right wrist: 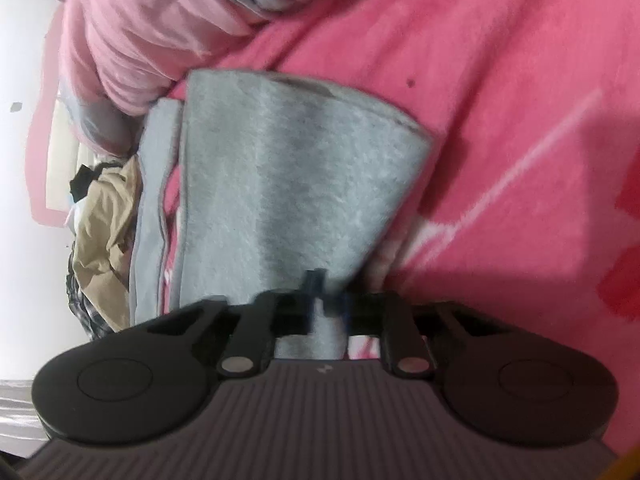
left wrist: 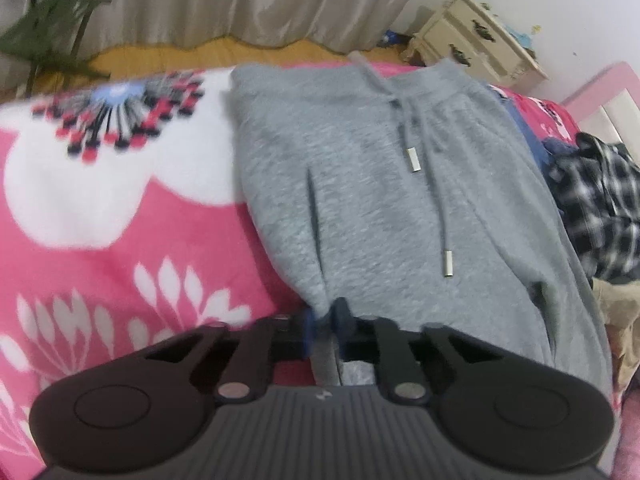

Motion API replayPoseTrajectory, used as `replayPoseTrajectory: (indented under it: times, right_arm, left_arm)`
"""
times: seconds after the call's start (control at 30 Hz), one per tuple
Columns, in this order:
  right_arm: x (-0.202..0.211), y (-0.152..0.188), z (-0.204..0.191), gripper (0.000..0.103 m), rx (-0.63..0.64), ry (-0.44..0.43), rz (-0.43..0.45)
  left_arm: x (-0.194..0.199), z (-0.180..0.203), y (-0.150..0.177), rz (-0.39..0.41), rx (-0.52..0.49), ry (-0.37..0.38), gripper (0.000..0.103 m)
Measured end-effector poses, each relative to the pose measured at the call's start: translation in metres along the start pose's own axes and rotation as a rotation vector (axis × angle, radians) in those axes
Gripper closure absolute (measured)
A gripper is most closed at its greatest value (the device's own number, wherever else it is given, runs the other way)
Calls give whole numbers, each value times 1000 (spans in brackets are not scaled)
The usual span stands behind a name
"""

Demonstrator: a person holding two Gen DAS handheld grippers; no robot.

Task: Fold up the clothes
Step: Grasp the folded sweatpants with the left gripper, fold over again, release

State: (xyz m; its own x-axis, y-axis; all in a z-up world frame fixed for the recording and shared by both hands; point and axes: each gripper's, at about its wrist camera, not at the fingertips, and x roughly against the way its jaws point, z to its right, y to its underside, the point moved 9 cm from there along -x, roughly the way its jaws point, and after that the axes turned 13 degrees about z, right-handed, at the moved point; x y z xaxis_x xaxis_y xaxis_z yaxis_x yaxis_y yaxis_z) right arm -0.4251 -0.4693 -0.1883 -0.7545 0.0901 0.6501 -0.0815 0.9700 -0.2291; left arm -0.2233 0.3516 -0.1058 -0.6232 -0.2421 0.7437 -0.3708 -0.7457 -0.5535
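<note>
Grey sweatpants (left wrist: 380,184) lie on a pink flowered blanket (left wrist: 120,240), waistband and drawstring toward the far side of the bed. My left gripper (left wrist: 326,320) is at their near edge, its jaws shut on a pinch of the grey fabric. In the right wrist view a grey trouser leg (right wrist: 288,184) stretches away from me to its cuff, with a second grey layer beside it on the left. My right gripper (right wrist: 326,300) is shut on the near part of that leg.
A pile of other clothes, a black-and-white plaid shirt (left wrist: 600,200) and a tan garment (right wrist: 104,232), sits beside the sweatpants. A pink pillow (right wrist: 152,40) lies past the cuff. Beyond the bed are a cream nightstand (left wrist: 476,36), grey curtains and a green chair (left wrist: 52,36).
</note>
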Motion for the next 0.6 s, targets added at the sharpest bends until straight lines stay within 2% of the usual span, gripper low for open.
replayPoseTrajectory:
  times: [0.13,0.23,0.4,0.6]
  right_arm:
    - [26,-14,-30,100,37,-87,62]
    - [23,-26,-65,100,77,-140,82]
    - [-17,-52,-140,100,171,-236,100]
    - [-64,-80,-225,100,285,-298,106]
  left_arm:
    - [23,34,-20,85,-66,69,95]
    - [25,63,-37,131,-66,141,95]
    - [3,109,-67,186,-62,217,95]
    - [-30,168,-97,252,-111,264,95]
